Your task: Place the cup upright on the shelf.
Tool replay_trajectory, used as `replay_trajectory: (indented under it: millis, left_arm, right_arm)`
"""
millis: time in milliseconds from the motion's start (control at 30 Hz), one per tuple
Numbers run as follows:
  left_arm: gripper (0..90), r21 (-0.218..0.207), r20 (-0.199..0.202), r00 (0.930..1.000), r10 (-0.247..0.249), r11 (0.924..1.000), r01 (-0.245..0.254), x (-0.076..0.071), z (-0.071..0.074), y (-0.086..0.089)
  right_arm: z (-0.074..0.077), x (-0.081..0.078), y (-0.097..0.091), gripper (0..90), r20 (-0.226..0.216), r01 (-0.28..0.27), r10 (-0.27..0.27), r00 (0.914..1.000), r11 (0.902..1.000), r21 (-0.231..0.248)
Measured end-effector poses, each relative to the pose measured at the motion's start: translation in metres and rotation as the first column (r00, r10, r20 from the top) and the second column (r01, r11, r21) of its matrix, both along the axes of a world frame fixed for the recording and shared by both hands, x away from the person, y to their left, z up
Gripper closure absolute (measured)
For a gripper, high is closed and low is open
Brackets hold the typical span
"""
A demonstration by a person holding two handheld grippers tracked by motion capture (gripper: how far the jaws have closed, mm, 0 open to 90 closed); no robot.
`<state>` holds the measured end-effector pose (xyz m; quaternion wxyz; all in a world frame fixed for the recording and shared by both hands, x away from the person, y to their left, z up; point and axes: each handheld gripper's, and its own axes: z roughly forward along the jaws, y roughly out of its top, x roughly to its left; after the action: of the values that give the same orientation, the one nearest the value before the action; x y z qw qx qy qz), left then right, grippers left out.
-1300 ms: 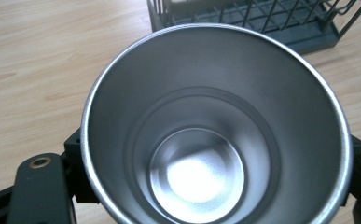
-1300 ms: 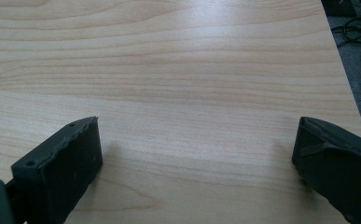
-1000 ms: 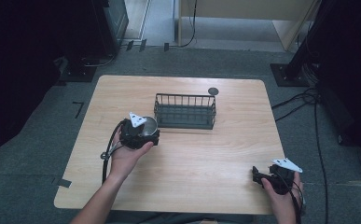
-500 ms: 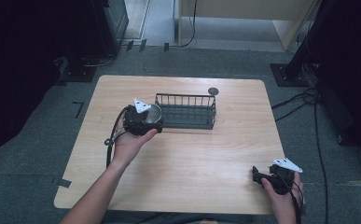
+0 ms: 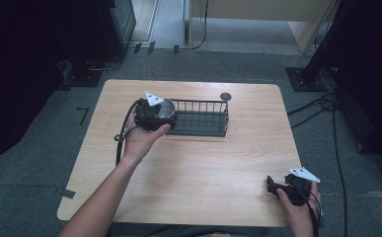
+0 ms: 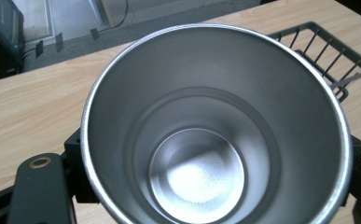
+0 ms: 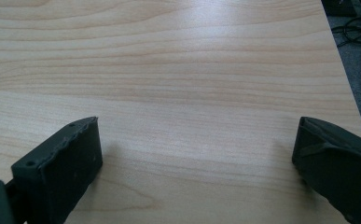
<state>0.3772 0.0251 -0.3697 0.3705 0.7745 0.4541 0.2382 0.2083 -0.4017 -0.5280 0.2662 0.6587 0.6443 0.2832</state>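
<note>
Inside left gripper view, cup's (image 6: pixel 197 177) empty bottom, basket (image 6: pixel 341 65) beyond

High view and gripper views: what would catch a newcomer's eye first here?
The shiny metal cup, clamped in the left gripper at the left end of the black wire basket, its empty inside facing the left gripper view. Next, the right gripper resting near the table's right front corner with its jaws wide apart over bare wood.

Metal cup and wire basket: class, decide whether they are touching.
Cannot tell. In the high view the metal cup overlaps the wire basket's left end; the left gripper view shows the basket behind the rim, no plain gap.
</note>
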Motion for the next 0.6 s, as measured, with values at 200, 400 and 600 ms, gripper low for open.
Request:
replay_trajectory:
  millis: [200,400,600]
  left_arm:
    - [19.1,0.002,0.014,0.9999,-0.003,1.0,0.003,0.009,0.008,-0.006]
    - [19.0,-0.005,0.015,0.9998,-0.009,0.9999,0.009,0.022,0.008,-0.014]
    - [19.0,-0.002,0.018,0.9998,-0.008,1.0,0.008,0.032,0.006,-0.021]
  right_arm:
    - [0.0,0.0,0.0,0.9,0.0,0.0,0.0,1.0,1.0,0.0]
    - [0.0,0.0,0.0,0.9,0.0,0.0,0.0,1.0,1.0,0.0]
    - [0.0,0.0,0.0,0.9,0.0,0.0,0.0,1.0,1.0,0.0]
